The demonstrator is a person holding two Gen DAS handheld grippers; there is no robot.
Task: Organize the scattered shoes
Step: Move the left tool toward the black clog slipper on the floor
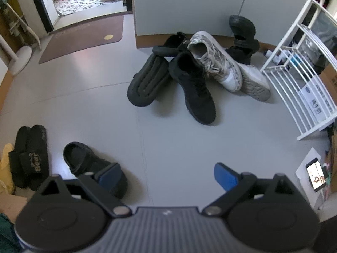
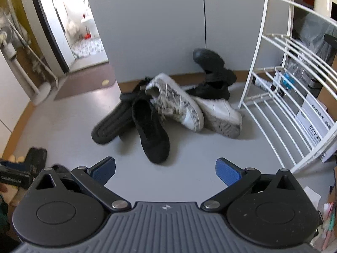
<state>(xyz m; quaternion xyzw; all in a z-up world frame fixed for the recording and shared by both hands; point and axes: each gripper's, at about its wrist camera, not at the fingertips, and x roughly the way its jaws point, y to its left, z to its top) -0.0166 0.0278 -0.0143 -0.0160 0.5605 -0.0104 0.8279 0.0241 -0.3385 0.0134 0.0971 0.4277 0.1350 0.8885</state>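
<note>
A pile of shoes lies on the grey floor against the wall. A black knit sneaker [image 1: 193, 90] [image 2: 150, 130] points toward me, with its mate sole-up [image 1: 147, 82] [image 2: 111, 124] to its left. Behind them lie a patterned white sneaker [image 1: 217, 61] [image 2: 174, 105], another white shoe on its side [image 1: 254, 82] [image 2: 221, 116], and black shoes [image 1: 242, 35] [image 2: 214, 71] leaning on the wall. A black sandal [image 1: 88, 164] sits by the left gripper's left finger, black slides [image 1: 29, 158] further left. My left gripper [image 1: 166, 177] and right gripper [image 2: 165, 170] hover open and empty above the floor.
A white wire shoe rack [image 1: 294, 69] [image 2: 284, 97] stands to the right of the pile, with boxes behind it. A phone [image 1: 316, 176] lies on paper at the right. A brown mat [image 1: 82, 38] lies before a bathroom doorway at the back left.
</note>
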